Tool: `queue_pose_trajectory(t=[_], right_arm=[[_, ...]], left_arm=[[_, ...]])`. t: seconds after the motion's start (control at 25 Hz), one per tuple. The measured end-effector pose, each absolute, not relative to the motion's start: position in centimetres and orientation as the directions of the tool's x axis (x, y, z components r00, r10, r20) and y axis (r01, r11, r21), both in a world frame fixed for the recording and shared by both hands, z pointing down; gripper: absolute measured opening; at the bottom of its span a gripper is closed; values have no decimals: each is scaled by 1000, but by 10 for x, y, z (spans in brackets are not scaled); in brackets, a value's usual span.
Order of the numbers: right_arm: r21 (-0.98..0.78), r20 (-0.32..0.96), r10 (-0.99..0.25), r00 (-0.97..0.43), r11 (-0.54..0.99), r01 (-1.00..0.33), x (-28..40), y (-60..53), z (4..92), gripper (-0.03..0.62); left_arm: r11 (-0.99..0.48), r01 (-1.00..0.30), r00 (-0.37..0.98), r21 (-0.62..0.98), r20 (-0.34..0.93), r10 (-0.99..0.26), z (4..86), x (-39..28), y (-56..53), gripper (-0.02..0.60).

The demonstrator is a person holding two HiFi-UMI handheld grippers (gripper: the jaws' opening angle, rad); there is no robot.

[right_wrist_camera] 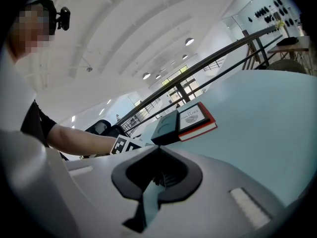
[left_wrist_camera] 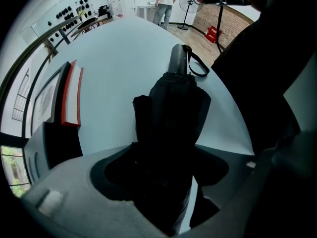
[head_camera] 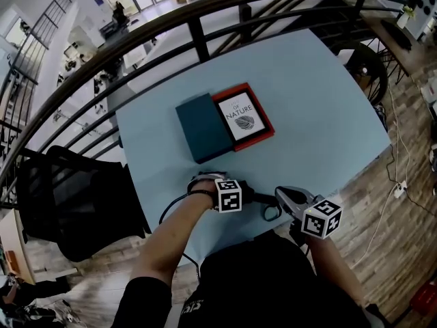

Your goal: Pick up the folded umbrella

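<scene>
The black folded umbrella (left_wrist_camera: 171, 113) lies on the light blue table (head_camera: 321, 115) near its front edge, its handle (left_wrist_camera: 177, 58) and wrist strap (left_wrist_camera: 198, 66) pointing away. My left gripper (head_camera: 217, 186) points straight down over it. In the left gripper view the umbrella fills most of the gap of this gripper (left_wrist_camera: 166, 182), but a strip of table shows beside it, so the jaws stand open around it. Only the handle end (head_camera: 258, 199) shows in the head view. To the right, my right gripper (head_camera: 284, 195) hovers, jaws shut and empty (right_wrist_camera: 148, 202).
A teal book (head_camera: 203, 126) and a red-edged book (head_camera: 244, 116) lie side by side mid-table. A dark railing (head_camera: 198, 33) runs behind the table, and a black chair (head_camera: 68, 203) stands at the left. The person's body is close against the front edge.
</scene>
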State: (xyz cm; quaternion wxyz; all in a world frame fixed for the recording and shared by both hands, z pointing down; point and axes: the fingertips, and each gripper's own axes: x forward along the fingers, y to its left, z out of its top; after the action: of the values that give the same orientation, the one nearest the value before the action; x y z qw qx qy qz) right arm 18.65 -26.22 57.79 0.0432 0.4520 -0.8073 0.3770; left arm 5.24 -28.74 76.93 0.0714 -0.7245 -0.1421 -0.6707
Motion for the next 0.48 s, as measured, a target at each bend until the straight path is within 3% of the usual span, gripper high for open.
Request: queue_pose_trajectory(t=[0.24, 0.48], right_arm=[[-561, 389, -704, -595, 331, -759, 196, -264, 562, 2], [-566, 387, -683, -620, 354, -744, 210, -271, 562, 2]], left_arm=[[-968, 228, 101, 105, 986, 130, 765, 50, -281, 287], [-990, 97, 167, 101, 979, 117, 750, 48, -282, 282]])
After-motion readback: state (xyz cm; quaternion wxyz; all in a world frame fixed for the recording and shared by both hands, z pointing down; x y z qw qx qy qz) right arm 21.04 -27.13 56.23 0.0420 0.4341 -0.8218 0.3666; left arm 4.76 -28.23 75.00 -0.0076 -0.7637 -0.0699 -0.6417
